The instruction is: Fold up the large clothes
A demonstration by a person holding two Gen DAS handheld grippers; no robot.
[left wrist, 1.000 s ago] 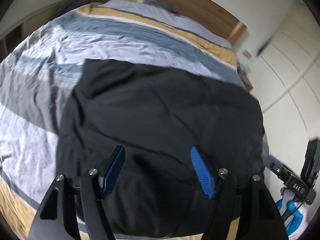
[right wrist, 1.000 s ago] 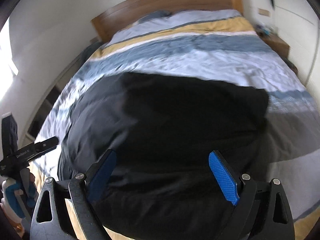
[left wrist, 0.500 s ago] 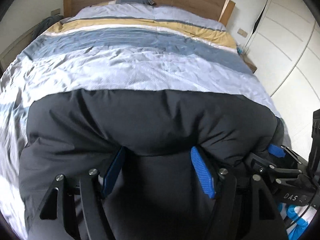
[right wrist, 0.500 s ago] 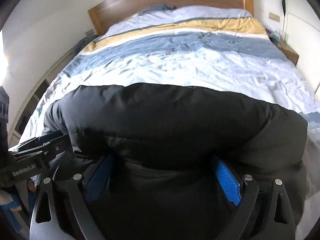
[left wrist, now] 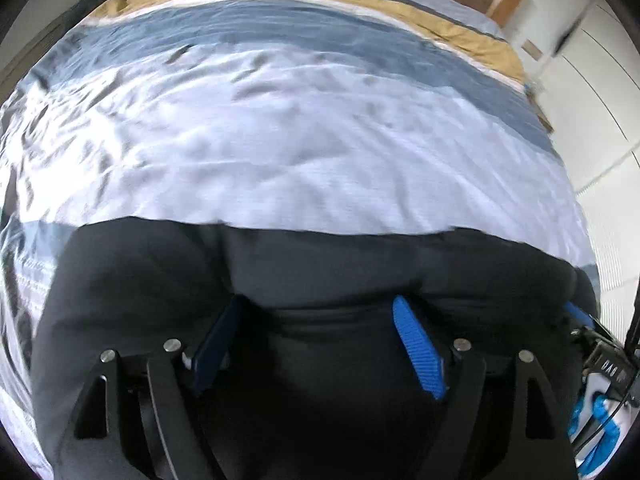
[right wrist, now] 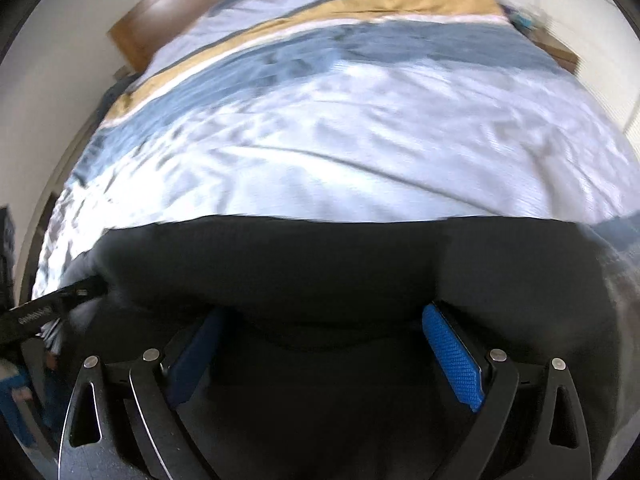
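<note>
The left gripper [left wrist: 320,344] stood with its blue pads spread; its jaws had just been opening, dark cloth lying between them but pinched by neither. The black garment [left wrist: 320,272] lay doubled over at the near end of the striped duvet [left wrist: 300,140], its folded edge running across both views. The right gripper [right wrist: 324,356] was likewise released, pads wide over the same cloth (no pinch visible). The likely trouble: the puffy fold could spring back or slide once let go, since the fabric looked thick and the bedding beneath soft and rumpled.
</note>
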